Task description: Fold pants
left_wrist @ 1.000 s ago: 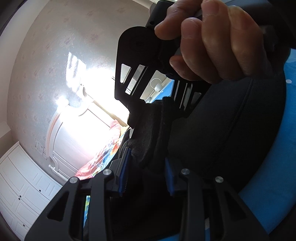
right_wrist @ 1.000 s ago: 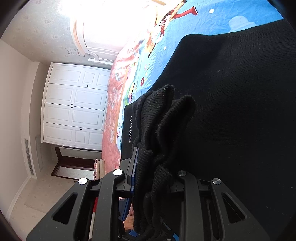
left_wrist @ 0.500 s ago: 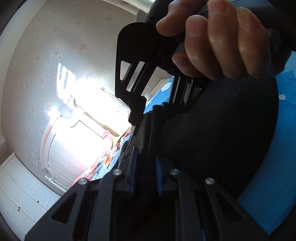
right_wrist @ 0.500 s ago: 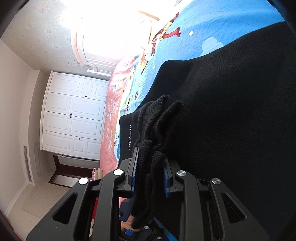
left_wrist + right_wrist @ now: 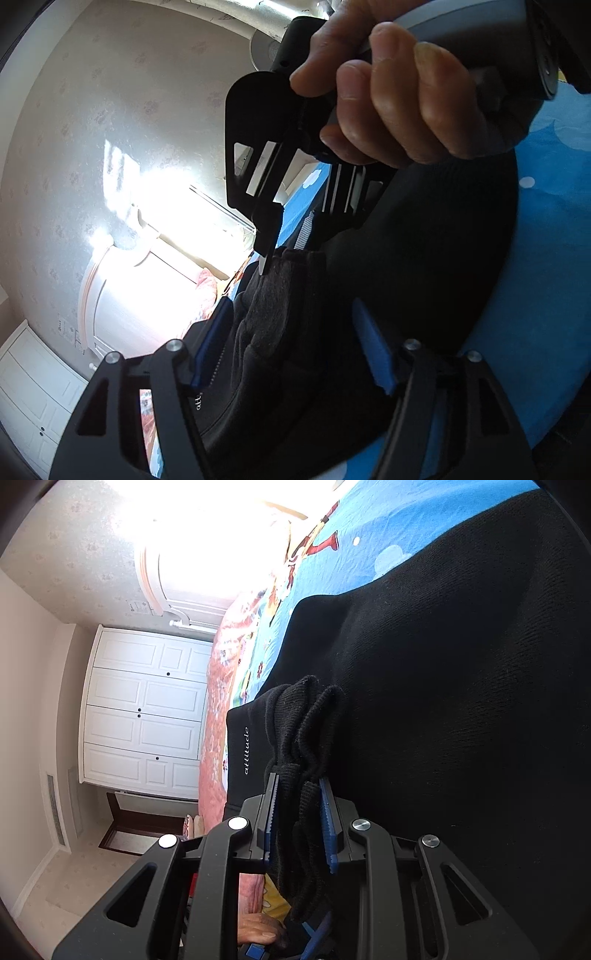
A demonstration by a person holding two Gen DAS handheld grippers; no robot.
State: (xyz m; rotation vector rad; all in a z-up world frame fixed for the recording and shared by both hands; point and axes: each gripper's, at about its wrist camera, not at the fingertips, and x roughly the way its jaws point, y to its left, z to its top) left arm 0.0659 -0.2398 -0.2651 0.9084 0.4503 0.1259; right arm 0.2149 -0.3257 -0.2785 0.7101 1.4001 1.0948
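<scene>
1. The black pants [image 5: 461, 686] lie spread over a bed with a blue cartoon sheet [image 5: 373, 528], filling the right half of the right wrist view from 12 to 5 o'clock. One bunched edge of the cloth is lifted off the bed.
2. The right gripper [image 5: 299, 823] sits at 6 o'clock in its own view. Its blue-padded jaws are narrow, pinching the bunched, ribbed edge of the pants.
3. The left gripper [image 5: 291, 354] sits at 6 o'clock in the left wrist view. Its jaws stand wide apart; a fold of cloth lies between the pads, and only the left pad seems to touch it, so the left gripper does not appear to be holding it.
4. In the left wrist view, the person's right hand [image 5: 399, 96] wraps the other gripper's handle at 1 o'clock, close above the same bunch.
5. To do this step well, the left jaws should probably close fully on all the layers before any lifting, gripping just beside the right gripper.
6. Both grippers should then likely travel level and together, so the fold lands straight without wrinkles.
</scene>
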